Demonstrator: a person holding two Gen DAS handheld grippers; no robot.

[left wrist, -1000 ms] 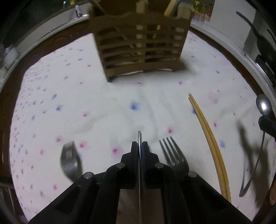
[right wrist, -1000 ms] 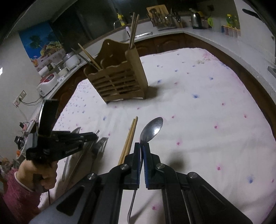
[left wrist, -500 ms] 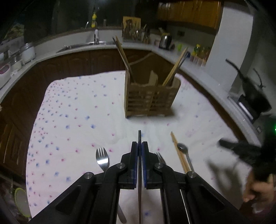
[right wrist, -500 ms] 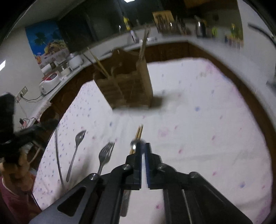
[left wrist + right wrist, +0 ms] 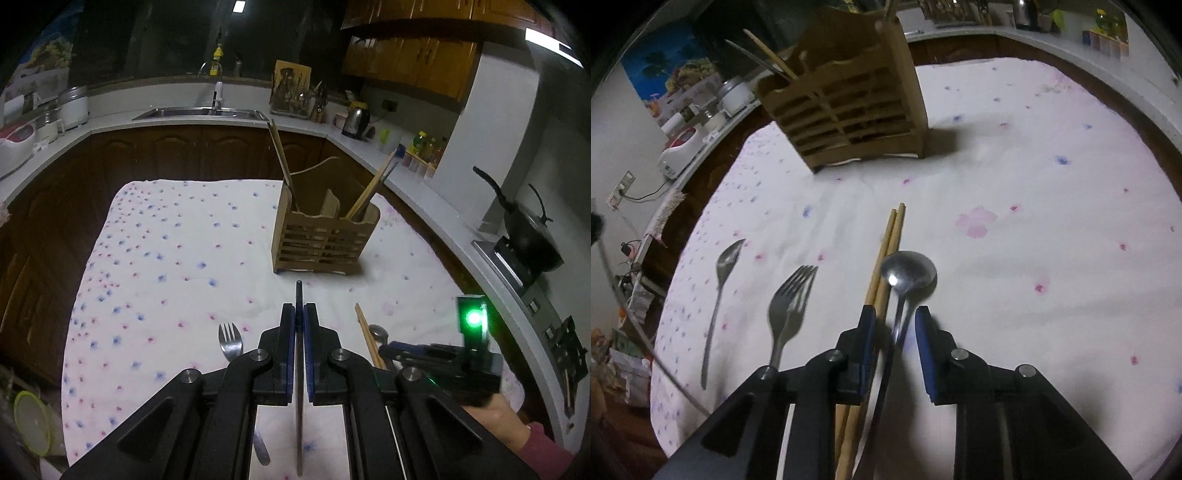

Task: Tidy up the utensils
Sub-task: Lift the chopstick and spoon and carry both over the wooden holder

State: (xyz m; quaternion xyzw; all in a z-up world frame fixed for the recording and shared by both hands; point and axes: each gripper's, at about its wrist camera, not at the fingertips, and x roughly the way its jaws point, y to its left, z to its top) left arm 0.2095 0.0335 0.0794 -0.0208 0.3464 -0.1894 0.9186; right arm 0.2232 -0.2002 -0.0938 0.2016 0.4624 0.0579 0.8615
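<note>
My left gripper (image 5: 299,314) is shut on a thin metal utensil (image 5: 299,369) seen edge-on, held high above the table. My right gripper (image 5: 894,325) is open and low over the cloth, its fingers either side of a spoon (image 5: 908,275) lying there. A pair of wooden chopsticks (image 5: 886,258) lies just left of the spoon. Two forks (image 5: 792,299) (image 5: 720,291) lie further left. The wooden utensil holder (image 5: 849,110) stands at the far side with chopsticks in it; it also shows in the left wrist view (image 5: 323,236). The right gripper shows there too (image 5: 391,349).
The table has a white flowered cloth (image 5: 166,258). Kitchen counters surround it, with a sink (image 5: 199,112), a kettle (image 5: 356,120) and a wok on a stove (image 5: 528,236) at the right. Rice cookers (image 5: 74,107) stand at the left.
My left gripper rose and pulled back with its utensil. My right gripper dropped to the cloth and opened, and the spoon it held now lies on the cloth beside the chopsticks.
</note>
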